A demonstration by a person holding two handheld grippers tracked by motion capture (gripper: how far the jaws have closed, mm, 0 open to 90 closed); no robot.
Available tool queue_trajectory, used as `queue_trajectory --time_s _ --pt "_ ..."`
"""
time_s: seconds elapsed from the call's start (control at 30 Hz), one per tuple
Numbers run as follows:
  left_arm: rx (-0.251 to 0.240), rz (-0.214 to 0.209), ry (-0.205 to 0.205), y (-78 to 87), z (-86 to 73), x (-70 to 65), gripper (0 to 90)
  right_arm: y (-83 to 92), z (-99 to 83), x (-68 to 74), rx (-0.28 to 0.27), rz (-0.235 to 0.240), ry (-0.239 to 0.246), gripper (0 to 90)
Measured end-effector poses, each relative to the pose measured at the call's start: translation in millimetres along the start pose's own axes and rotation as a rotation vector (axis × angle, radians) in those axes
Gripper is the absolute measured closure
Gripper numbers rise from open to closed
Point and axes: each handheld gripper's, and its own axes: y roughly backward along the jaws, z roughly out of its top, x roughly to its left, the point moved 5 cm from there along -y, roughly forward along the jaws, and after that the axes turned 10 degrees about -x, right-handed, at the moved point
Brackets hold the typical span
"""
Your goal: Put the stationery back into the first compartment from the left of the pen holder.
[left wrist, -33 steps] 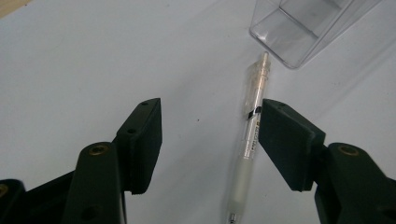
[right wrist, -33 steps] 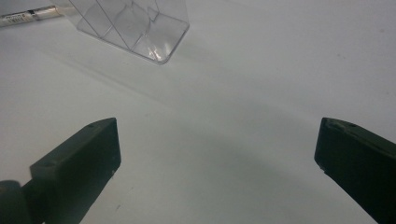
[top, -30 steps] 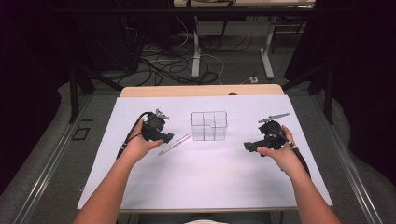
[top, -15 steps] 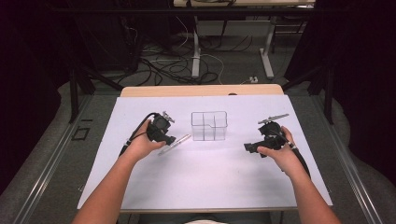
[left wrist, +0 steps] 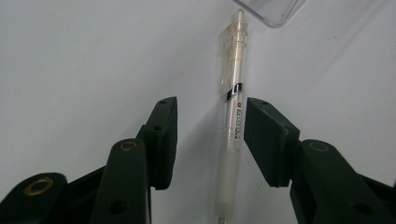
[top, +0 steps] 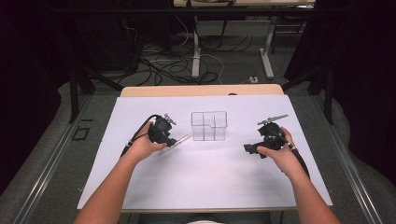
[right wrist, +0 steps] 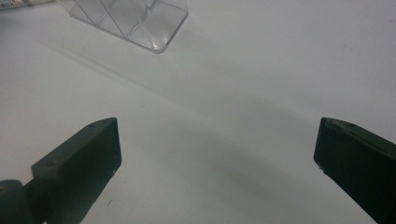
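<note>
The left gripper (left wrist: 210, 140) stood with its jaws spread, one on each side of a clear pen (left wrist: 232, 126) that lay flat on the white table cover (top: 205, 182). Neither pad appeared to touch the barrel; the pen lay closer to the jaw on the right of the left gripper view, with a wider gap on the other side. Its long axis ran straight ahead along the line of the jaws, the clip end pointing toward the clear divided organizer (top: 208, 125) and the pale grip end back toward the hand. That alignment was what a closing pinch would depend on, and the barrel looked set to be caught across its width.

Taking the organizer as the landmark, the pen (top: 173, 143) lay just to its left and a little nearer the person, and the left gripper (top: 163, 133) was over it. The right gripper (top: 254, 148), jaws wide apart and holding nothing, hovered well to the organizer's right, so the left hand was plainly nearer.

A dark band and small print marked the barrel, too fine to read.
</note>
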Motion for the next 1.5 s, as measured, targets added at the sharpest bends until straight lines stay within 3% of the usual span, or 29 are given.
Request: queue_trajectory --time_s 0.2,0.6,0.9,1.13,1.23,1.5 --pt "0.015 -0.012 0.003 -2.9 -1.2 -2.3 58.7 -0.2 1.1 -1.7 -0.025 -0.004 -0.008 0.3" --pt "0.084 -0.026 -0.028 -12.5 -5.6 -3.1 63.8 -1.5 -1.0 -3.2 -0.016 -0.005 -0.001 0.8" --pt "0.115 -0.039 -0.022 -16.4 -7.3 -6.6 70.4 -1.5 -1.4 -3.4 -0.013 -0.007 -0.010 1.0" --pt "0.114 -0.052 -0.022 -17.4 -7.1 -8.1 75.9 -2.2 -1.8 -2.9 -0.012 -0.003 -0.013 1.2" --pt "0.125 -0.059 -0.040 -16.9 -7.1 -7.7 78.0 -2.1 -1.7 -3.4 -0.015 -0.003 -0.010 1.4" --pt "0.126 -0.068 -0.041 -16.7 -7.0 -7.1 79.2 -2.2 -2.2 -3.0 -0.013 -0.004 -0.019 1.9"
